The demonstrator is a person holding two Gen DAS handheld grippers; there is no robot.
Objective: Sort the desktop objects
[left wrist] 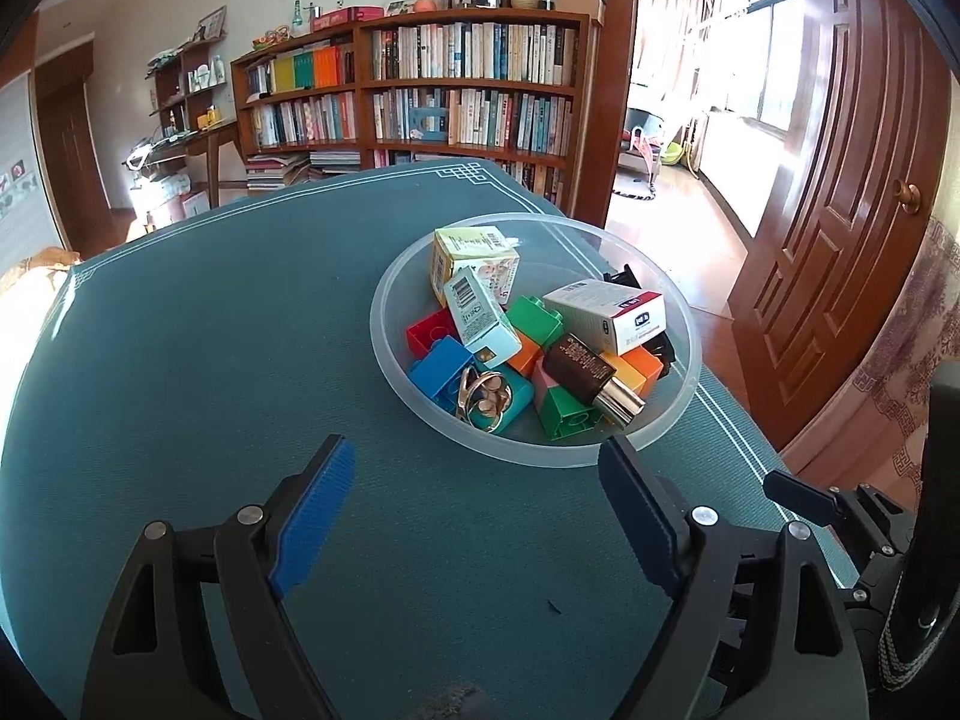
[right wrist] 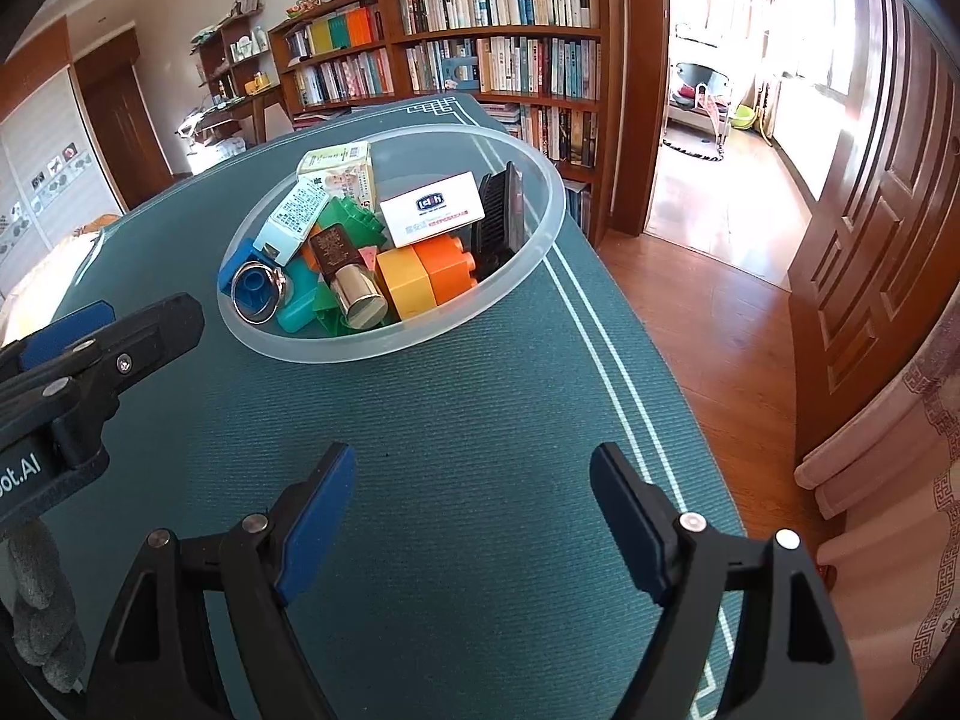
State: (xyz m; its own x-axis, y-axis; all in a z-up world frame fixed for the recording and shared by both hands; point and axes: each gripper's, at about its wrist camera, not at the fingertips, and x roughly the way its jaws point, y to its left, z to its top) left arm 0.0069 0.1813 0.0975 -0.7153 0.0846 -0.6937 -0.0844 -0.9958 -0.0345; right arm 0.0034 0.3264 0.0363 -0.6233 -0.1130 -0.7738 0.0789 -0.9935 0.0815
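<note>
Since every loose item in view already lies in the clear bowl (left wrist: pixel 684 360), the sorting looks nearly or wholly finished; the green mat (left wrist: pixel 210 360) around it shows nothing left to collect, though its near corners are hidden behind the tools. Inside the bowl sit toy bricks (left wrist: pixel 441 366) in blue, green, orange and red, three small cartons (left wrist: pixel 606 312), a brown bottle with a silver cap (left wrist: pixel 591 375), a metal ring (left wrist: pixel 483 393) and a black comb (right wrist: pixel 501 210). From the left camera the bowl lies at about one o'clock, just beyond the fingertips.

Both tools tilt down toward the mat. The left gripper (left wrist: pixel 474 480) has its jaws spread wide with nothing between them, hovering just short of the bowl's near rim. The right gripper (right wrist: pixel 471 480) is likewise released and empty, held further back from the bowl, which sits at eleven o'clock in its view. A grey-gloved hand (right wrist: pixel 42 606) shows at that view's lower left.
</note>
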